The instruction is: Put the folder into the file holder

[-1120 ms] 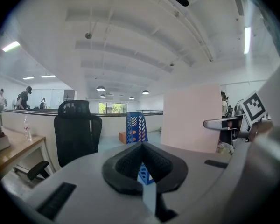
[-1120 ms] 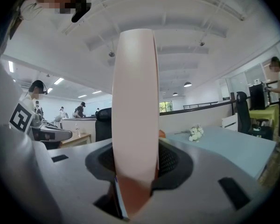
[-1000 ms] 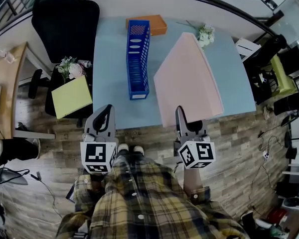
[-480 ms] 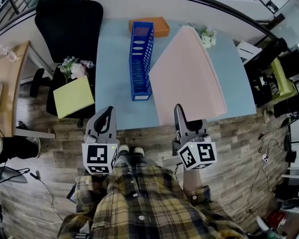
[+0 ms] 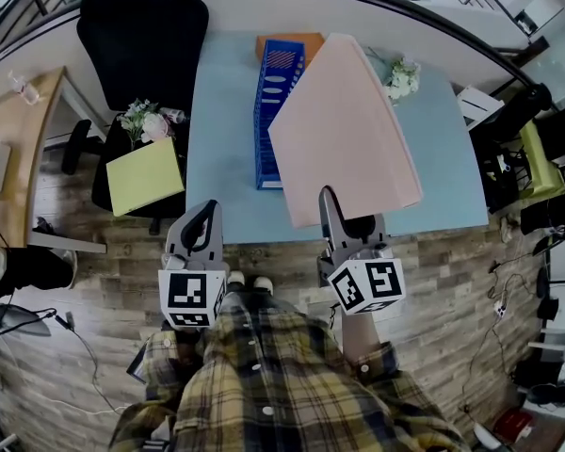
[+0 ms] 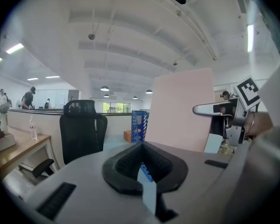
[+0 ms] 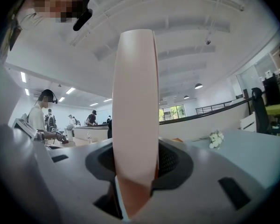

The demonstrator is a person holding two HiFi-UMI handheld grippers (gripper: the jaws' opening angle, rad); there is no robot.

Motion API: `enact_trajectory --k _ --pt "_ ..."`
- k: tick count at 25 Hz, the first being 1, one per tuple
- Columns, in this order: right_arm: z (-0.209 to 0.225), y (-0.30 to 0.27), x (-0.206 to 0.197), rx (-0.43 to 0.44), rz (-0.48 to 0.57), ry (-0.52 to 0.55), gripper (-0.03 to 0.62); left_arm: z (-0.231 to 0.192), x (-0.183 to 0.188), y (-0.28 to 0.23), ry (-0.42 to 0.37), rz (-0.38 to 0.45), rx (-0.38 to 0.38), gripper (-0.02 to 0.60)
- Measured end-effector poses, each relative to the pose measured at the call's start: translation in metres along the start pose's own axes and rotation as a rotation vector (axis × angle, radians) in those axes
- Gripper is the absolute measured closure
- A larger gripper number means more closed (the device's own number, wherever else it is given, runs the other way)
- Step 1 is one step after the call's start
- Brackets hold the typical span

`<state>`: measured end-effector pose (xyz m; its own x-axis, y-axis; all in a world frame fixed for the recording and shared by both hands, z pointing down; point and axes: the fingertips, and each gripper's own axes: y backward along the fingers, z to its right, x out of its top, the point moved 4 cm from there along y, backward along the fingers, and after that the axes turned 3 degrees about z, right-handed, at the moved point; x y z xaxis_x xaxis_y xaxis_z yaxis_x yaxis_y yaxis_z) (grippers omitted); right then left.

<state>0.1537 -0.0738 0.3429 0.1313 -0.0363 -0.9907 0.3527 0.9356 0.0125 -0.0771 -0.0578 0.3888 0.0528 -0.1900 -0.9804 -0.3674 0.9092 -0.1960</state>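
A large pink folder stands on edge above the light blue table, tilted up from my right gripper, which is shut on its near lower edge. In the right gripper view the folder rises edge-on between the pads. The blue mesh file holder stands upright just left of the folder, whose left edge overlaps it in the head view. My left gripper hangs at the table's near edge, shut and holding nothing. From the left gripper view I see the folder beside the file holder.
An orange box lies behind the file holder. A small flower bunch sits at the table's far right. A black office chair stands left of the table, with a yellow-green folder and flowers on a stool.
The right gripper has carried the pink folder left and slightly up; its edge now overlaps the blue file holder. The left gripper has stayed put.
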Motion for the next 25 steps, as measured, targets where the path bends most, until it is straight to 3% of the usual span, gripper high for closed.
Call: enact_trajectory --k 10,25 --pt "-0.008 -0.032 -0.003 0.044 -0.006 0.014 0.427 -0.003 -0.002 -0.009 0.003 -0.008 0.01 0.591" --pt "-0.001 -0.08 0.003 0.002 0.016 0.014 0.427 -0.017 -0.001 -0.022 0.011 -0.027 0.016 0.591"
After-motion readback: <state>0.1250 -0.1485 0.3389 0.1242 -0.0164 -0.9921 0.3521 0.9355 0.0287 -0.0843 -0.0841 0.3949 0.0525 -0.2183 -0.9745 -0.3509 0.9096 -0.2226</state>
